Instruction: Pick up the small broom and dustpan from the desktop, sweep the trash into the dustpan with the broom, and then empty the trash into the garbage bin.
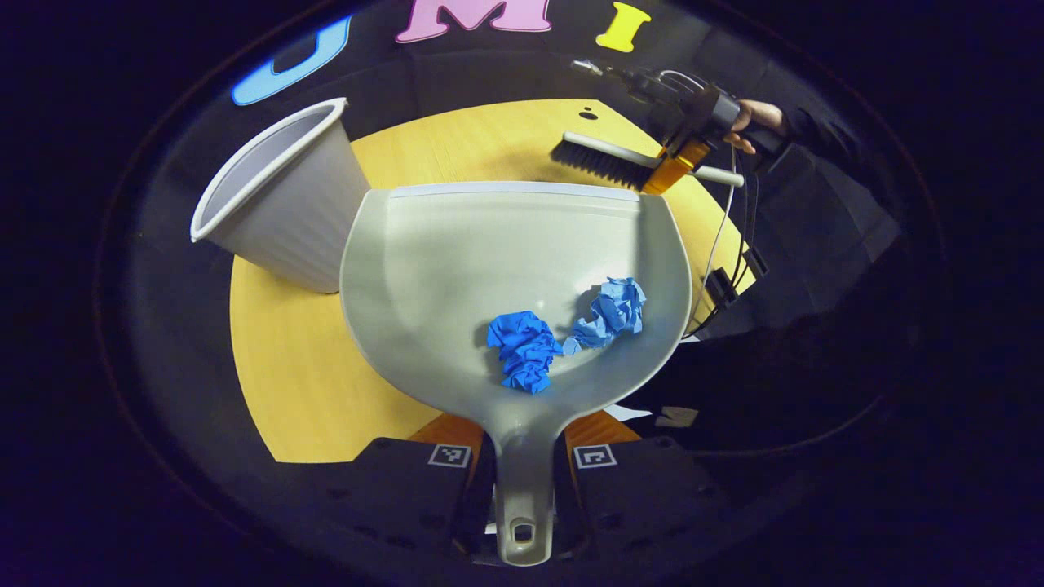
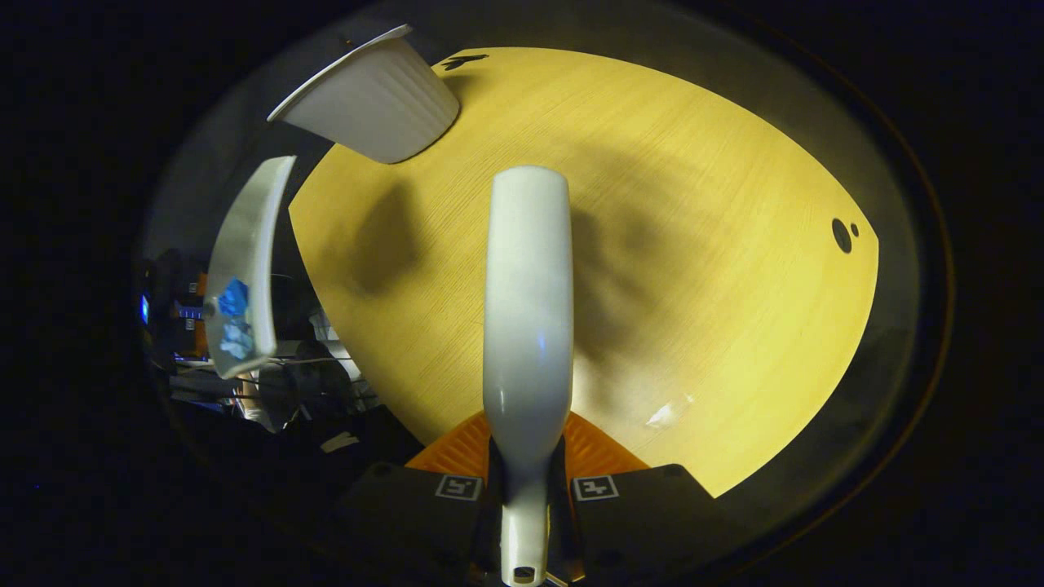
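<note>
A grey dustpan (image 1: 489, 261) is held level above the wooden table (image 1: 310, 383), and my left gripper (image 1: 522, 447) is shut on its handle. Two crumpled blue paper balls (image 1: 524, 349) (image 1: 613, 310) lie inside the pan. Beyond the pan's front edge, my right gripper (image 1: 677, 163) holds the small broom (image 1: 608, 161), its black bristles pointing down. In the right gripper view the broom's white back (image 2: 528, 285) runs forward from my right gripper (image 2: 526, 456), which is shut on its handle. The dustpan (image 2: 245, 244) with the blue trash (image 2: 234, 297) appears off to the left there.
A white ribbed garbage bin (image 1: 277, 204) stands open at the table's left edge, next to the pan; it also appears in the right gripper view (image 2: 375, 98). A hand (image 1: 754, 118) and cables (image 1: 718, 269) are at the right. The table (image 2: 718, 244) has a cable hole (image 2: 841, 235).
</note>
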Tool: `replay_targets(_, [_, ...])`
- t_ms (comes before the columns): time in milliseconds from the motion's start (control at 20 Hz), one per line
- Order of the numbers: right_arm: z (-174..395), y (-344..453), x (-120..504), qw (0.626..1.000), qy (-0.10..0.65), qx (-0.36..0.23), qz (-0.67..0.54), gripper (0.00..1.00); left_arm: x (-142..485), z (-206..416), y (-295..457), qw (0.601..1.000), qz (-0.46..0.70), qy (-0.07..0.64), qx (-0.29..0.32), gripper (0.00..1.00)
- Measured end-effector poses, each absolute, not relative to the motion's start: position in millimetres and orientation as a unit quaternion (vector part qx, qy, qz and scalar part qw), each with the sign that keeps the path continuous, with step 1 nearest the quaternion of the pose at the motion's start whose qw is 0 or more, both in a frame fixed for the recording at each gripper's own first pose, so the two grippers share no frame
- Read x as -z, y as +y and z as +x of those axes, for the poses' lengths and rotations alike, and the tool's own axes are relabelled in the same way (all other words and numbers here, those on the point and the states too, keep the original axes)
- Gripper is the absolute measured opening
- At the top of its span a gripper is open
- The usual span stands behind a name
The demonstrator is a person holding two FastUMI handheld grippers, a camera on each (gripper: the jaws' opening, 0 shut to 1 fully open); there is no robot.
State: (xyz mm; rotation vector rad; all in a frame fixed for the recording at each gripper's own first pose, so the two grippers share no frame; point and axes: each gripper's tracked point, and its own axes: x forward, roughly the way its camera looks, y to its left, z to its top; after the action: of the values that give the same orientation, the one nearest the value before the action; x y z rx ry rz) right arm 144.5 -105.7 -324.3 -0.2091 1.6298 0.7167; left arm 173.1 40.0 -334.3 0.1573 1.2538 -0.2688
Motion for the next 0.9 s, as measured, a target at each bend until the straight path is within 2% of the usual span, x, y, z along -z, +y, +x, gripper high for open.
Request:
replay_targets(200, [143.7, -107.4, 332.7, 0.627, 0.71, -0.312, -0.07, 0.26, 344.3, 176.2, 36.1, 0.825, 0.051, 0.554, 0.101, 0.3])
replay_targets(400, [141.3, -110.0, 333.4, 0.642, 0.701, -0.308, -0.039, 0.26, 357.4, 175.5, 43.2, 0.848, 0.06, 0.526, 0.007, 0.29])
replay_targets(500, [142.4, -112.7, 326.4, 0.648, 0.697, -0.308, -0.005, 0.26, 368.5, 194.7, 54.9, 0.852, 0.071, 0.517, -0.044, 0.29])
replay_targets(800, [145.1, -116.6, 306.8, 0.669, 0.675, -0.308, 0.04, 0.26, 449.6, 202.7, 32.8, 0.821, 0.12, 0.544, -0.124, 0.3])
replay_targets(900, [140.8, -116.4, 299.7, 0.661, 0.681, -0.307, 0.075, 0.26, 482.0, 204.3, 19.6, 0.803, 0.155, 0.559, -0.137, 0.3])
